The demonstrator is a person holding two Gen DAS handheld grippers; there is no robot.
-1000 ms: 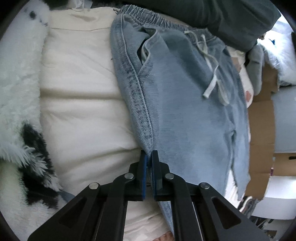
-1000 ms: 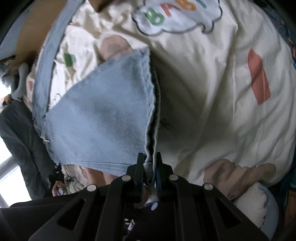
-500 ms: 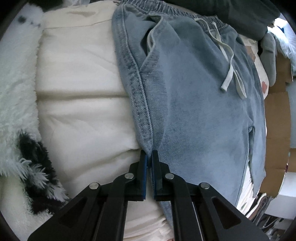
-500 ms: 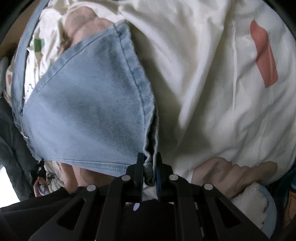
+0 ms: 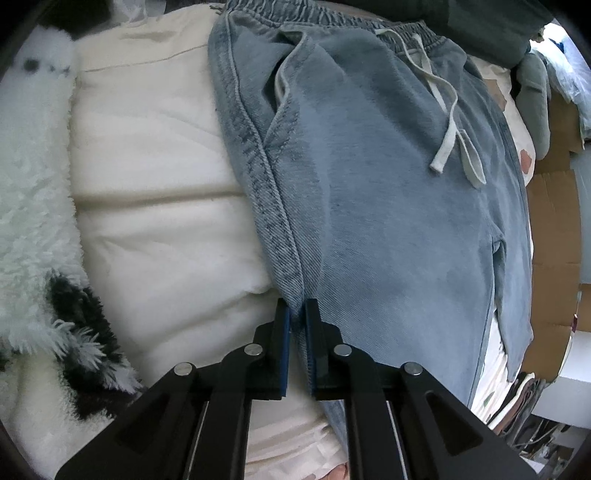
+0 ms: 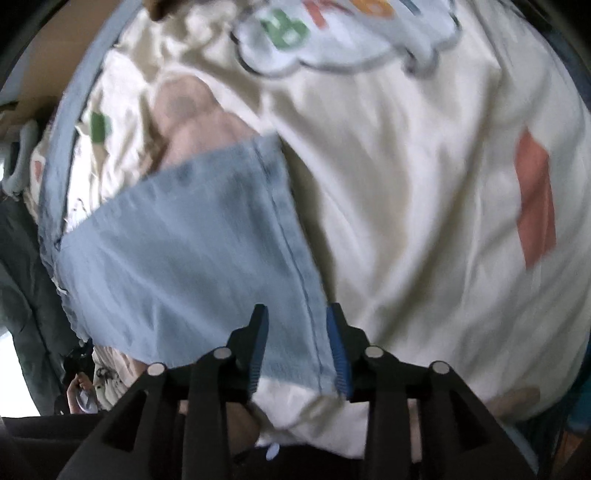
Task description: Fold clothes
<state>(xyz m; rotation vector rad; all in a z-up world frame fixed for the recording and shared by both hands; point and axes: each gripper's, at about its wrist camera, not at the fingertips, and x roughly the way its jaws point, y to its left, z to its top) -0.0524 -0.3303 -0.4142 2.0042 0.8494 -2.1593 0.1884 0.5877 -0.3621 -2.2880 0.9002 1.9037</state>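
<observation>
Light blue jeans [image 5: 369,184] with an elastic waist and a white drawstring [image 5: 447,122] lie flat on a cream quilt [image 5: 155,166]. My left gripper [image 5: 295,314] pinches the jeans' outer side seam; its jaws are just beginning to open, and the seam is still between the pads. In the right wrist view a jeans leg end [image 6: 184,251] rests on the printed cream cover [image 6: 424,184]. My right gripper [image 6: 297,321] is opening, its fingers wide apart, and the hem corner lies loose between them, untouched by the pads.
A white and black fluffy plush [image 5: 33,184] borders the quilt on the left. Cardboard boxes [image 5: 554,229] stand beyond the right edge. A dark green garment [image 5: 480,26] lies past the waistband. The cover carries a cloud print with coloured letters [image 6: 332,33].
The right gripper let go of the hem and its fingers spread apart; the leg end now lies on the cover. The left gripper's pads parted very slightly, still on the seam.
</observation>
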